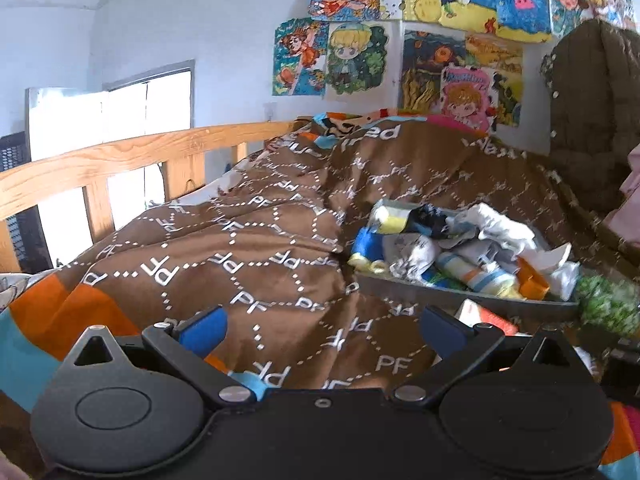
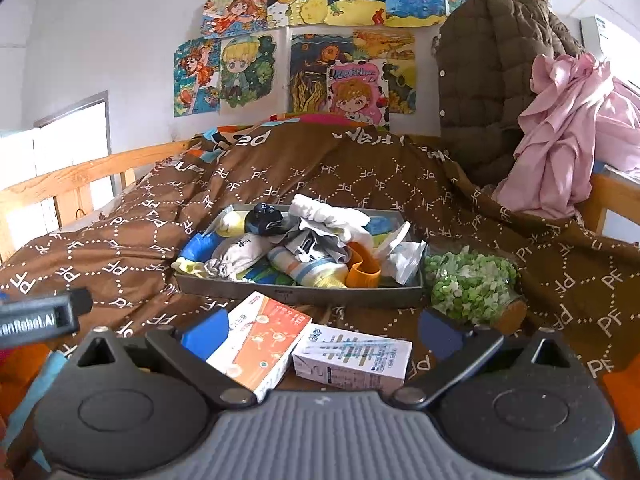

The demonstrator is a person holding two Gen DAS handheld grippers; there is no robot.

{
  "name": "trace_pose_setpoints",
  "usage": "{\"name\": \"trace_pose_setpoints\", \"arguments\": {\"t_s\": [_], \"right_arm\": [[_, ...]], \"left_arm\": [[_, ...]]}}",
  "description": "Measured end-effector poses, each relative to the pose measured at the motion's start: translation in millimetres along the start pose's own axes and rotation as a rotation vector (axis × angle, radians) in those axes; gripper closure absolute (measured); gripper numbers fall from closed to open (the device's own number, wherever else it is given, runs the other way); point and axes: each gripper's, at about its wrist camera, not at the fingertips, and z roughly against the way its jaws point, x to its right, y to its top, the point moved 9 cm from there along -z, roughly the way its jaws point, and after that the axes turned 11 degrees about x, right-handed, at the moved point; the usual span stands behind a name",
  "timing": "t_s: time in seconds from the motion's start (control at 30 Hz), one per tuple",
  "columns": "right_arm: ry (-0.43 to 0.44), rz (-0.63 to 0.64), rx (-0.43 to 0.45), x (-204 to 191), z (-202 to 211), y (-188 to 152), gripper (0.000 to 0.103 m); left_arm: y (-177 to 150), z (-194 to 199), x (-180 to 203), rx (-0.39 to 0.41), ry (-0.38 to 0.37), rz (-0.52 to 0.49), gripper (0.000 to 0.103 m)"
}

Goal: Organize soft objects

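Observation:
A grey tray [image 2: 300,293] [image 1: 464,295] sits on the brown quilt, heaped with several rolled socks and small cloths [image 2: 296,246] [image 1: 452,246]. Just right of the tray lies a green-and-white fluffy object [image 2: 468,284] [image 1: 608,304]. My right gripper [image 2: 322,334] is open in front of the tray, above two cardboard boxes [image 2: 260,342] [image 2: 354,356]. My left gripper [image 1: 324,326] is open over bare quilt, left of the tray, with nothing between its blue fingers [image 1: 204,330]. The left gripper's body [image 2: 40,318] shows at the left edge of the right wrist view.
The brown "PF" quilt [image 2: 360,176] [image 1: 240,248] covers the bed. A wooden rail [image 1: 132,156] runs along the left side. A brown quilted jacket [image 2: 492,80] and pink cloth [image 2: 568,140] hang at the right. Drawings [image 2: 320,40] cover the far wall.

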Motion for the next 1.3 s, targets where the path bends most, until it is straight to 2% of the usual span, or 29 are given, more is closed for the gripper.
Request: {"name": "trace_pose_setpoints", "arguments": {"t_s": [0.17,0.33,0.53,0.77,0.97,1.3], "right_arm": [[-0.036,-0.006,-0.005,8,-9,-4,0.000],[-0.041,-0.018,-0.013,13,-16,-10,0.000],[-0.035,0.003,0.028,13,-15,-6,0.000],[-0.030,0.003,0.028,15,-15,-6,0.000],[-0.036,-0.005,0.026,18,-13,-6,0.000],[-0.026,-0.009,0.011,17,-14,-8,0.000]], "left_arm": [[-11,-9,-2,-0.041,0.018,-0.009,0.001],[-14,-15,4,-0.004,0.012,-0.029,0.001],[-13,-12,5,0.005,-0.002,-0.027,0.001],[-14,-7,19,0.013,-0.061,-0.065,0.001],[-16,-8,17,-0.009,-0.048,-0.048,0.001],[-15,-7,17,0.000,-0.054,-0.057,0.001]]}}
